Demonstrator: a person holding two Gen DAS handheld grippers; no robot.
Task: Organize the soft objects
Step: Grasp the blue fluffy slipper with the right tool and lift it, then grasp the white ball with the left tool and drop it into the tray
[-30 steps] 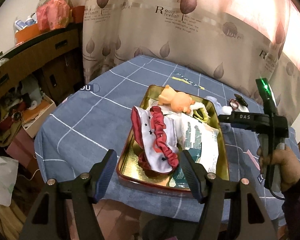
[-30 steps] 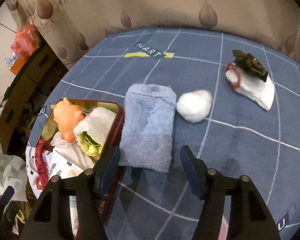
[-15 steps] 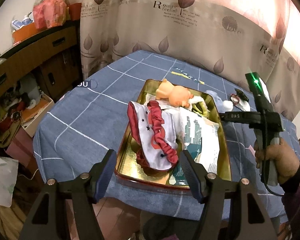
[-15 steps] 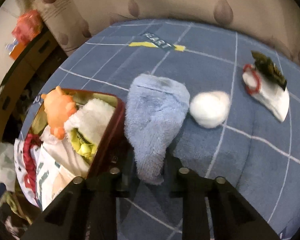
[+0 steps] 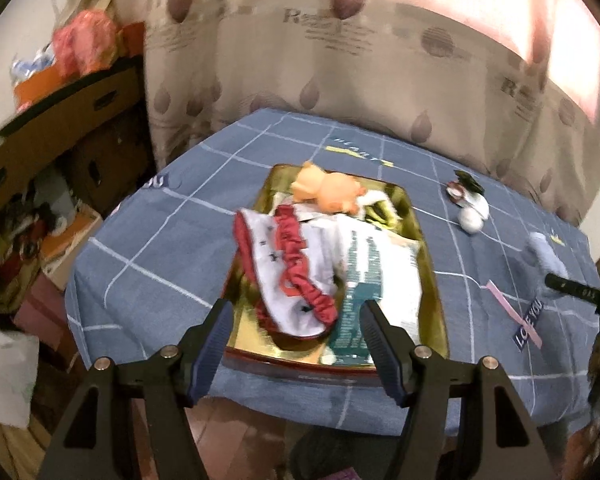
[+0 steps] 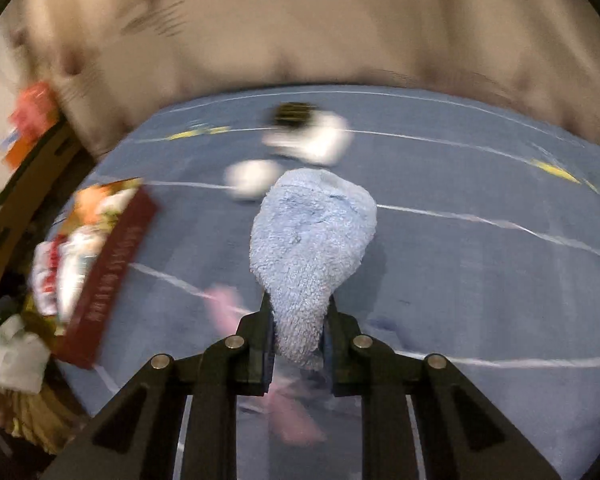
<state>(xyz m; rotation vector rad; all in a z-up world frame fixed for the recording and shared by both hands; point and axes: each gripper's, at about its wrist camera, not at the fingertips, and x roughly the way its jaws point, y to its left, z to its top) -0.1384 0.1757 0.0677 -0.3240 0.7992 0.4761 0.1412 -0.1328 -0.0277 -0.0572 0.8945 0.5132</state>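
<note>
Behind the blue checked tablecloth (image 5: 172, 264) hangs a curtain, and we pinch the fluffy blue cloth (image 6: 312, 240) in the right gripper (image 6: 298, 344) near its right edge, probably for the gold tin (image 5: 434, 280), while the left gripper (image 5: 296, 344) waits spread and empty above the tin's near rim.

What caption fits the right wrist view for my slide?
Right claw shut on a fluffy blue cloth, lifted over the blue tablecloth.

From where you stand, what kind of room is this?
Probably a lived-in home room: a table under a blue checked cloth, leaf-print curtains behind it, and a cluttered wooden cabinet to the side with boxes on the floor.
</note>
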